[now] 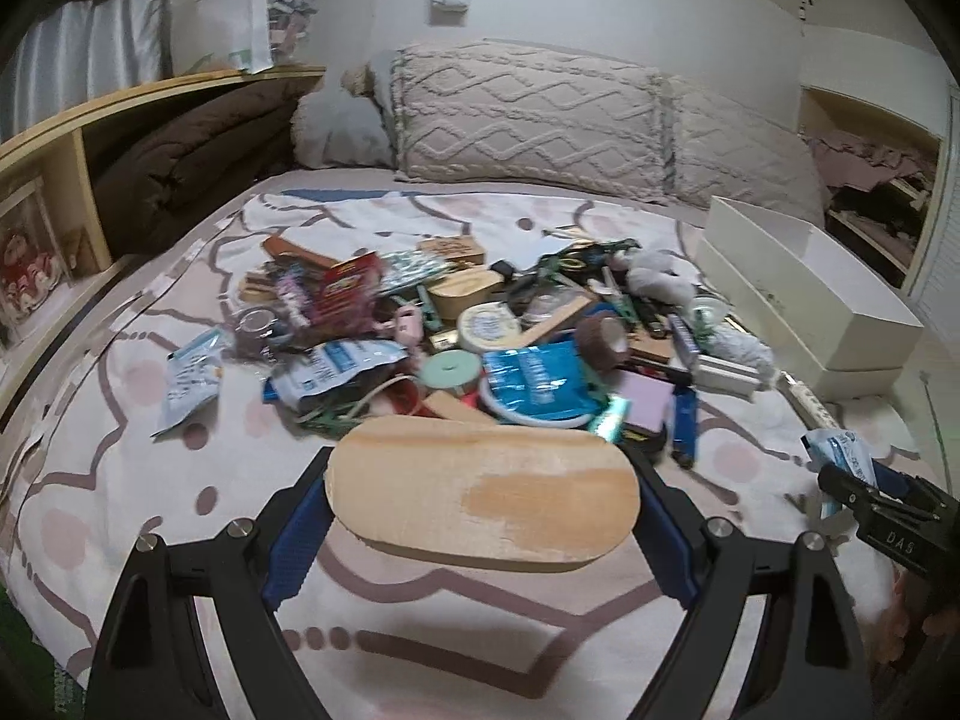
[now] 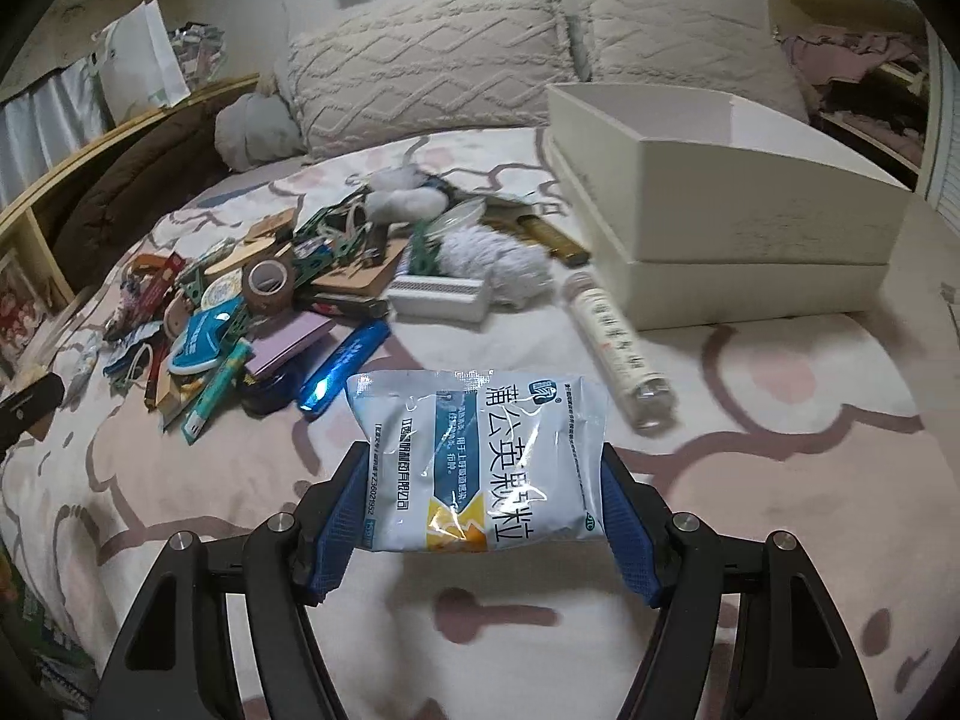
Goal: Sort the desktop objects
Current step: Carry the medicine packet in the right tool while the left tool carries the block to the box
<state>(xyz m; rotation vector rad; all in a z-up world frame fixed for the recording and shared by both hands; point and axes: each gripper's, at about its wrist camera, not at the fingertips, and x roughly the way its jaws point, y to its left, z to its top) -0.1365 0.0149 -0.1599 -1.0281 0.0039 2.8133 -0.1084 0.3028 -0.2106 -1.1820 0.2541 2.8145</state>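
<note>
My left gripper [image 1: 483,495] is shut on a flat oval wooden board [image 1: 480,489], held across its width above the bedspread. My right gripper [image 2: 480,486] is shut on a white and blue medicine sachet [image 2: 480,456] with printed characters; the same sachet [image 1: 840,450] shows at the right edge of the left wrist view. Beyond both lies a heap of small objects [image 1: 456,324] on the bed: packets, tape rolls, pens, a lilac notepad. An open white box [image 2: 720,180] stands at the right on the bed, well beyond the sachet.
A clear tube [image 2: 618,348] lies between the sachet and the box. A blue pen-like case [image 2: 342,366] lies left of the sachet. Knitted pillows [image 1: 528,120] line the back. A wooden shelf [image 1: 72,150] with a brown quilt runs along the left.
</note>
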